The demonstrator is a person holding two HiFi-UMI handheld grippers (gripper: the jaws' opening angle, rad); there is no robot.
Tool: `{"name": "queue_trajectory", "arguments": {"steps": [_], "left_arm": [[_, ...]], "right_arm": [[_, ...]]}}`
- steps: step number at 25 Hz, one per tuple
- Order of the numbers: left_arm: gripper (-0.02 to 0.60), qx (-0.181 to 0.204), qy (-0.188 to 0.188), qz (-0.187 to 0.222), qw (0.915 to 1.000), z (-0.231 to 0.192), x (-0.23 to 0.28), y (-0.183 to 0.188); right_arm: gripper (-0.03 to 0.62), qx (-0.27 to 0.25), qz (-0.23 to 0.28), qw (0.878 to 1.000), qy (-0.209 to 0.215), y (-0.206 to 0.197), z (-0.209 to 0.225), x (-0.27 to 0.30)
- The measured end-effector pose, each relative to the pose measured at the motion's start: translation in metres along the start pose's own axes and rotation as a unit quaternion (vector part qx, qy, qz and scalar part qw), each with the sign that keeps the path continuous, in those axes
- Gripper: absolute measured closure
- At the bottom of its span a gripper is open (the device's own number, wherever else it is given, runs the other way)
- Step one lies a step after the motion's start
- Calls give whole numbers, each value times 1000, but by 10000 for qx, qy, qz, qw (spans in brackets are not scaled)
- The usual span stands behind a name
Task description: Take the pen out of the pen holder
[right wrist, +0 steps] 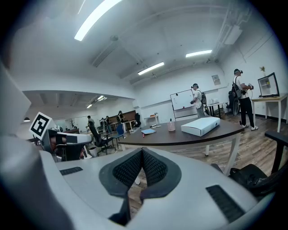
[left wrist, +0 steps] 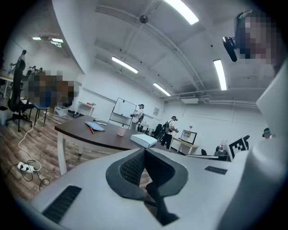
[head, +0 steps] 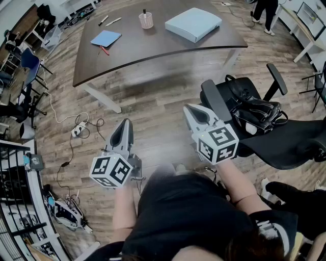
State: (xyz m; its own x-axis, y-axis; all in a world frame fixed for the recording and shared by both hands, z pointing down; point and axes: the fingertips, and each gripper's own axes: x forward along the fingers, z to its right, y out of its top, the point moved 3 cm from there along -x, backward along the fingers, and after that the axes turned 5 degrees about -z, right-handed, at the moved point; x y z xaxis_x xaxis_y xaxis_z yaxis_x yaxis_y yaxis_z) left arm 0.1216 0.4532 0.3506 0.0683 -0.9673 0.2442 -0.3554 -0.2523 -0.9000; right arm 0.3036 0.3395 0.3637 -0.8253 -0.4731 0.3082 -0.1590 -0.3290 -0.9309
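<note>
Left gripper (left wrist: 145,148) jaws pressed together, nothing between them; right gripper (right wrist: 141,148) likewise closed and empty; both held near the person's body, aimed toward the table (head: 153,48); office chair (head: 265,137) just beside the right gripper; table well apart ahead; pen holder (head: 146,21) near its far edge, between blue notebook (head: 106,38) and white box (head: 193,24); pen (head: 144,12) upright inside it; step looks like approach, reach not begun; next move calls for closing in on the table, opening one gripper, pinching the pen's exposed top.
</note>
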Motion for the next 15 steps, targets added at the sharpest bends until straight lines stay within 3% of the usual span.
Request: {"name": "queue_trajectory", "arguments": {"steps": [15], "left_arm": [[566, -124, 8, -192, 9997, -26, 41, -1]], "right_arm": [[577, 118, -284, 9995, 77, -7, 11, 32]]}}
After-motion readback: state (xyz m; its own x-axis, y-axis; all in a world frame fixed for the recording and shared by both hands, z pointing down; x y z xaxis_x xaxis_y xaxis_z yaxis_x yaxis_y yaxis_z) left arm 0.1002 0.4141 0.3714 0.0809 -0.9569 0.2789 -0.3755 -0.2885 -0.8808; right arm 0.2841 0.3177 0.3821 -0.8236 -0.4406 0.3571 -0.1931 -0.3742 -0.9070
